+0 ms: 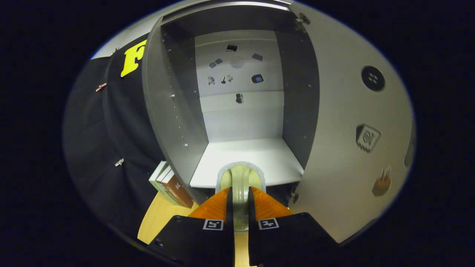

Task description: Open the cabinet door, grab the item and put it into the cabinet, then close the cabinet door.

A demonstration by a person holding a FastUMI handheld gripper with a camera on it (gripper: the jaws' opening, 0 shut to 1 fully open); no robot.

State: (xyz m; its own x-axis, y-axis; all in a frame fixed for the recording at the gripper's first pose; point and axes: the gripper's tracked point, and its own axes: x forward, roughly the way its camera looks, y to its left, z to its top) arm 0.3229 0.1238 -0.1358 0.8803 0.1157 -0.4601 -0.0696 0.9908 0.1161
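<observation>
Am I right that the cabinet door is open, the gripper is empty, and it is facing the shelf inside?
Not quite: the gripper is not empty. The gripper view shows both fingers pressed on the pale green item, held just before the shelf. The rest is right: the cabinet door is open.

A pale wooden table carries the grey cabinet and, touching its left wall, some upright books.

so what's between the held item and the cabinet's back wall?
Bare shelf floor only, per the gripper view. The claw is shut on the pale item at the cabinet's front edge; the back wall lies beyond.
</observation>
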